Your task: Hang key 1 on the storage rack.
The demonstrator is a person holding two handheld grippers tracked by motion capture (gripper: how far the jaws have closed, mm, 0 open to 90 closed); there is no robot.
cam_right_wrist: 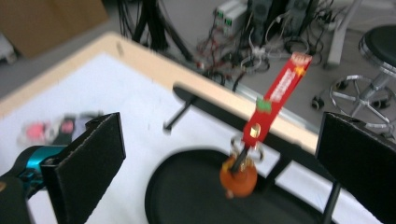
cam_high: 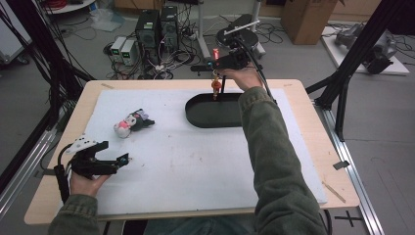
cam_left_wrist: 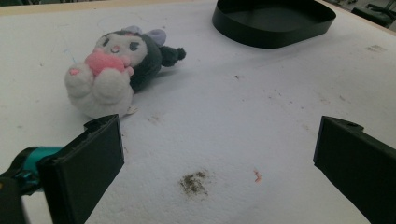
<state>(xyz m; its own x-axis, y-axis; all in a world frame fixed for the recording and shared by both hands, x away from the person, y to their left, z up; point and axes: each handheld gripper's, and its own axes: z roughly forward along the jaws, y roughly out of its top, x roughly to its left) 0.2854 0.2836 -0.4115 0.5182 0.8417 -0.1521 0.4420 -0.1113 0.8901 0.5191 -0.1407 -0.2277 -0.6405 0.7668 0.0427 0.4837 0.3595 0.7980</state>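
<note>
Black-and-white plush toy [cam_left_wrist: 116, 65] with pink heart; black tray [cam_high: 215, 111]; red strap [cam_right_wrist: 276, 95] with orange charm [cam_right_wrist: 238, 180]; white mat [cam_high: 195, 156].

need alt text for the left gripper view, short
A plush toy in black and white, hugging a pink heart, lies on its side on a white mat, just beyond the open jaws of the left hand-held gripper. A black oval tray sits farther back at upper right.
</note>
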